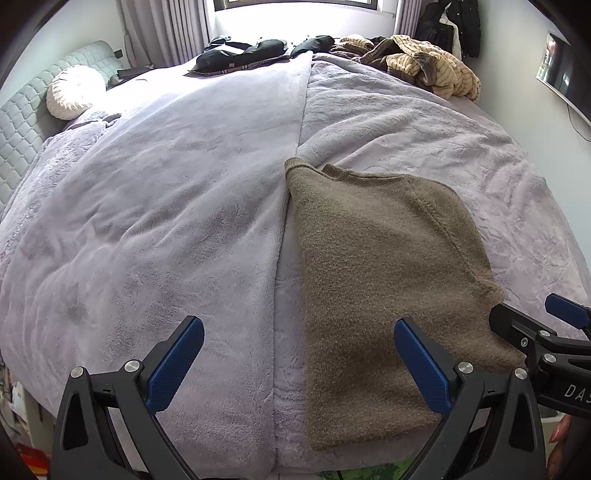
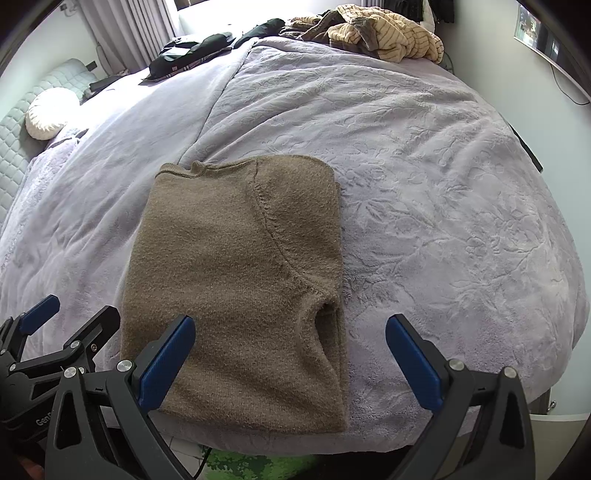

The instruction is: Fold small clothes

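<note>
Lilac bed (image 2: 424, 177): brown sweater (image 2: 236, 280) folded flat; both hand-held grippers (image 1: 299, 363) (image 2: 290, 354) wide, empty.

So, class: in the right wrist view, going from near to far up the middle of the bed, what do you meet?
right gripper → brown sweater → purple blanket → striped clothes pile

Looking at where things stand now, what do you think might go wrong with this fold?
1. The brown sweater reaches the bed's near edge, so a tug toward the person might slide it off the purple blanket.
2. Both the left gripper and right gripper are open and close together; they might collide.
</note>
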Available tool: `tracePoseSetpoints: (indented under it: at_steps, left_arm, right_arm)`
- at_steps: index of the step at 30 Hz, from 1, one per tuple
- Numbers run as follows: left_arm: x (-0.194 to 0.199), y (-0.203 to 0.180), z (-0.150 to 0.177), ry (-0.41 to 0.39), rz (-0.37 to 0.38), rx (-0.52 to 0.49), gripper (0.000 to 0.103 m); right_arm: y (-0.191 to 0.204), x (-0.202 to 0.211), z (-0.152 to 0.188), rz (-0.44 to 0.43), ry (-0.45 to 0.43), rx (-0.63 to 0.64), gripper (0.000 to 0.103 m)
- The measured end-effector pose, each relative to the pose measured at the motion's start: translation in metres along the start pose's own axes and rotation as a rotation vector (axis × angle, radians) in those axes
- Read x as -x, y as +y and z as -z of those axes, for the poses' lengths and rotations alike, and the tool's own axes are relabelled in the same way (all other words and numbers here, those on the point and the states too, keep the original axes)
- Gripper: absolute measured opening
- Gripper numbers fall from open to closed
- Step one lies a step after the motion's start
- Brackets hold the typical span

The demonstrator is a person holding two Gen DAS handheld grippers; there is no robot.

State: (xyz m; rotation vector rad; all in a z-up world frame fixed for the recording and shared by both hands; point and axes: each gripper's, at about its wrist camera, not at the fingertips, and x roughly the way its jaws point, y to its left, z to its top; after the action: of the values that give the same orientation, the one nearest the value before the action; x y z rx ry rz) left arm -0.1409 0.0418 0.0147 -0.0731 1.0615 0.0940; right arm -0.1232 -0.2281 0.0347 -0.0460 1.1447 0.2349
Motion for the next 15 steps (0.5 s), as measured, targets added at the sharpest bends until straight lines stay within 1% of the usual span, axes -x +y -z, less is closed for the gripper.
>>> tracePoseSetpoints:
  at_steps: [15]
  left_arm:
    - [0.0003, -0.001, 0.0008, 0.004, -0.01, -0.002, 0.103]
  right_arm:
    - [0.0012, 0.0004, 0.0002, 0.003, 0.0, 0.002, 0.103]
